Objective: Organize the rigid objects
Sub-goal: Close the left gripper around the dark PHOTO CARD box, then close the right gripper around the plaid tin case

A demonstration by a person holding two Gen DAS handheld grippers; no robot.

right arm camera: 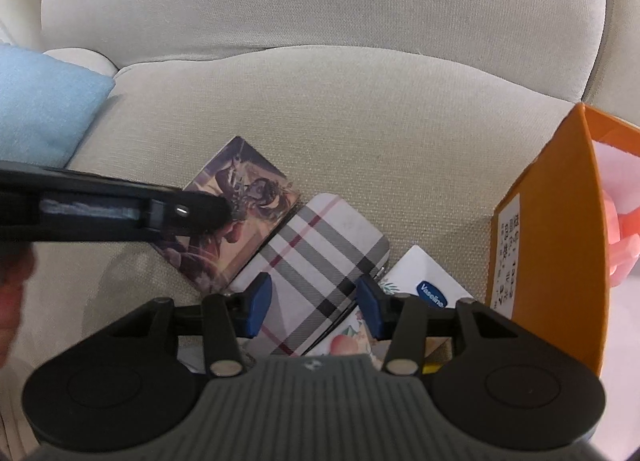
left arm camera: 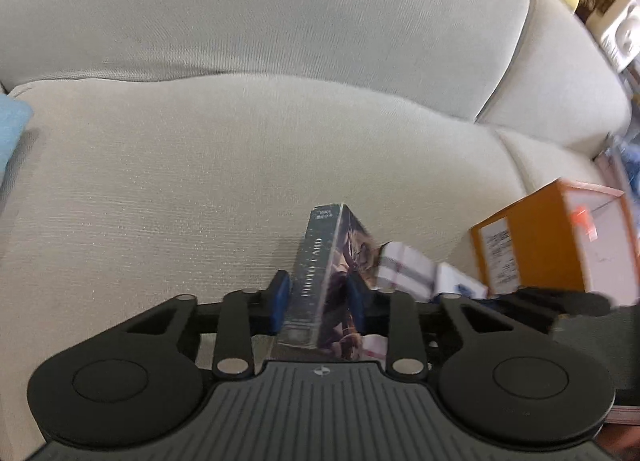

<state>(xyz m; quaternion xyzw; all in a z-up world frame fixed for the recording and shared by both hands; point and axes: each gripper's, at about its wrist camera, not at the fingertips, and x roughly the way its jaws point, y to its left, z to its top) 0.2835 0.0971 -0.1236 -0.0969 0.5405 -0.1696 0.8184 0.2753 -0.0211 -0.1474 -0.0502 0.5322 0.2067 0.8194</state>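
Observation:
My left gripper (left arm camera: 318, 301) is shut on a dark illustrated card box (left arm camera: 328, 273), held on edge above the beige sofa seat (left arm camera: 180, 201). In the right wrist view the same box (right arm camera: 248, 217) shows with the left gripper's finger (right arm camera: 192, 213) across it. My right gripper (right arm camera: 314, 301) has its blue pads on both sides of a plaid case (right arm camera: 320, 261), which lies on other boxes; whether the pads touch it is unclear. A white Vaseline box (right arm camera: 428, 285) lies to its right.
An orange cardboard box (right arm camera: 552, 245) stands at the right, also in the left wrist view (left arm camera: 560, 237). A light blue cushion (right arm camera: 44, 105) lies at the left. A peach-print box (right arm camera: 348, 341) lies under the plaid case. The sofa backrest (right arm camera: 320, 1) rises behind.

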